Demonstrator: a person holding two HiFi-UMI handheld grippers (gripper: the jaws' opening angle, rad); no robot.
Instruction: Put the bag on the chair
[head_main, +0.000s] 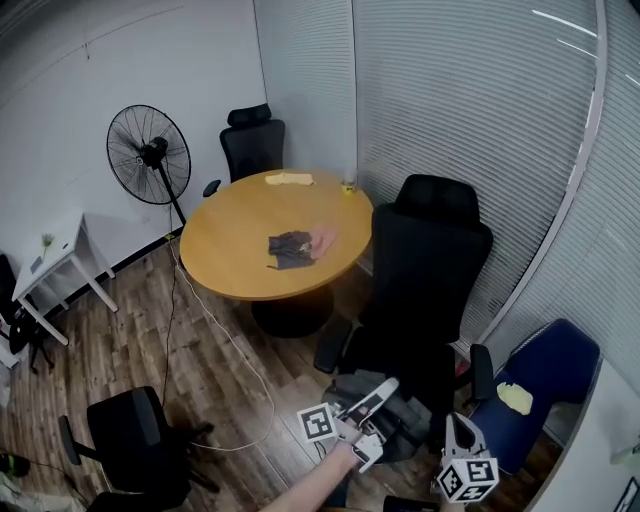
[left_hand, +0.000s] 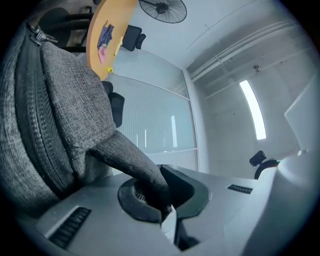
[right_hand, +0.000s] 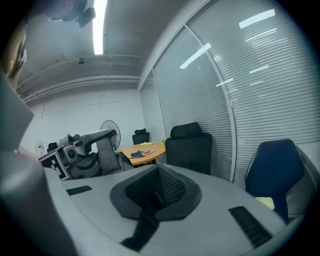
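The left gripper (left_hand: 163, 199) pinches the strap (left_hand: 125, 157) of the bag (head_main: 398, 412), which hangs at the chair's (head_main: 432, 250) seat front, directly ahead (right gripper (right_hand: 156, 192) pressed together, empty, beside it).

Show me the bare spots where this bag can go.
Bare: the table, left half, between rim and cloths; the lower-left chair seat. Crowded: the blue chair seat, with a yellow thing.

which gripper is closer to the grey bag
Left. The left hand-held gripper is clamped on the strap of the grey bag. The right hand-held gripper is shut on nothing, off to the bag's right and not touching it.
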